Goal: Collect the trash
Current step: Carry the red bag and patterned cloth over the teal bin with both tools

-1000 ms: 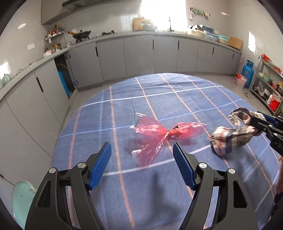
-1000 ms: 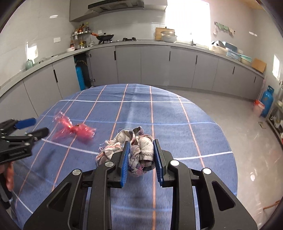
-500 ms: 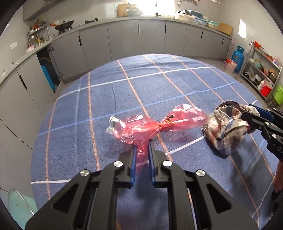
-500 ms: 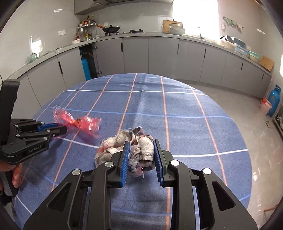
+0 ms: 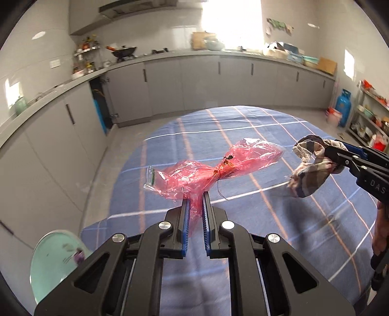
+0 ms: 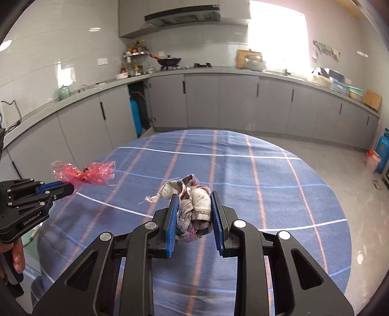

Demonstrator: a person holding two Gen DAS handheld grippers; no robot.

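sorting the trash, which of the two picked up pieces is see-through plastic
The red plastic wrapper in the left gripper, thin, shiny and twisted at its middle. The other piece, in the right gripper, is a crumpled checked rag.

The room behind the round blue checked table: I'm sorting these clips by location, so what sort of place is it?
A home kitchen, most likely: grey cabinets under a long counter, a black wok on the stove, a range hood above.

bright daylight from a blown-out window [image 5: 233,21]; fisheye bends edges, corners dark.
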